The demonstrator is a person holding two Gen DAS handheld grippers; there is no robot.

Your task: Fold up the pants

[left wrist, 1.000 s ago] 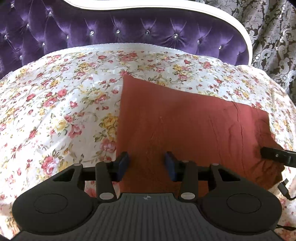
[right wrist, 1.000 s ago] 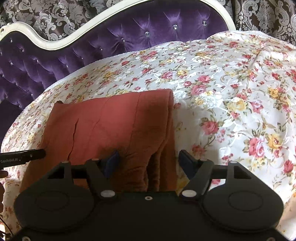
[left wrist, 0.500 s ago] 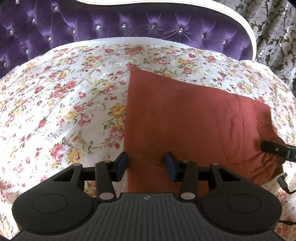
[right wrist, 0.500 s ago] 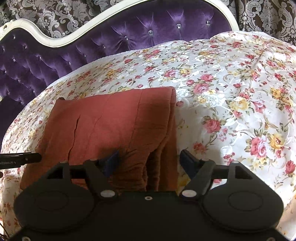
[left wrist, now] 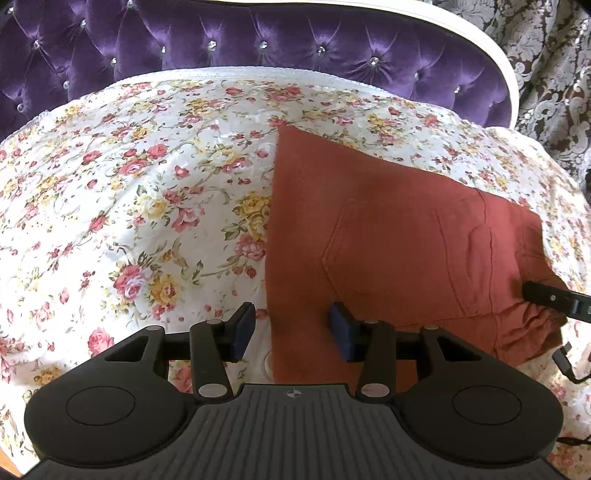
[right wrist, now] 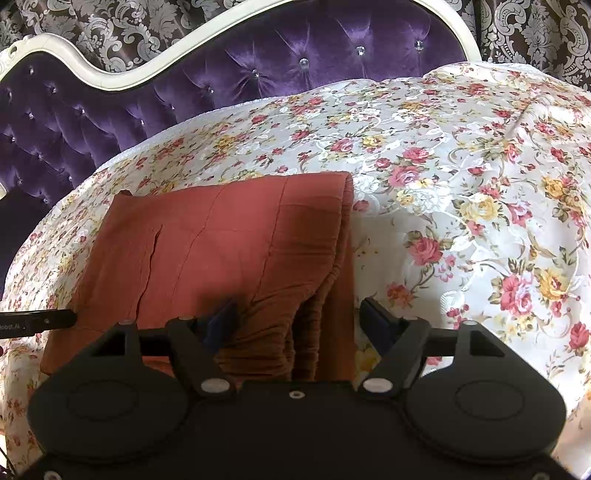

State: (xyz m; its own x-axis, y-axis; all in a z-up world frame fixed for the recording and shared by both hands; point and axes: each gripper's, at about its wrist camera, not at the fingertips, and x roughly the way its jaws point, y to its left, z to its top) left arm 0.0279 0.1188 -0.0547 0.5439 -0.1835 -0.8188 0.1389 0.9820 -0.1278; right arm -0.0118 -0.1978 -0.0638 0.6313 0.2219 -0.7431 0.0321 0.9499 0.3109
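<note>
The rust-red cotton pants [left wrist: 399,240] lie folded into a flat, roughly rectangular stack on the white bedspread printed with pink and yellow roses [left wrist: 147,206], in front of the purple button-tufted velvet headboard with a cream carved frame [left wrist: 258,40]. A back pocket seam shows on the top layer in the left wrist view. The left gripper [left wrist: 291,326] hovers low over the stack's near left corner with its blue-padded fingers spread apart and nothing between them; one finger is over the bedspread, the other over the red cloth. The right gripper [right wrist: 301,319] is opened wider at the opposite end, its fingers straddling the gathered elastic waistband [right wrist: 314,310] and folded layers without pinching them. Each gripper's black fingertip appears at the edge of the other's view, resting at the border of the pants. Grey damask-patterned curtains [right wrist: 122,33] hang behind the headboard.
</note>
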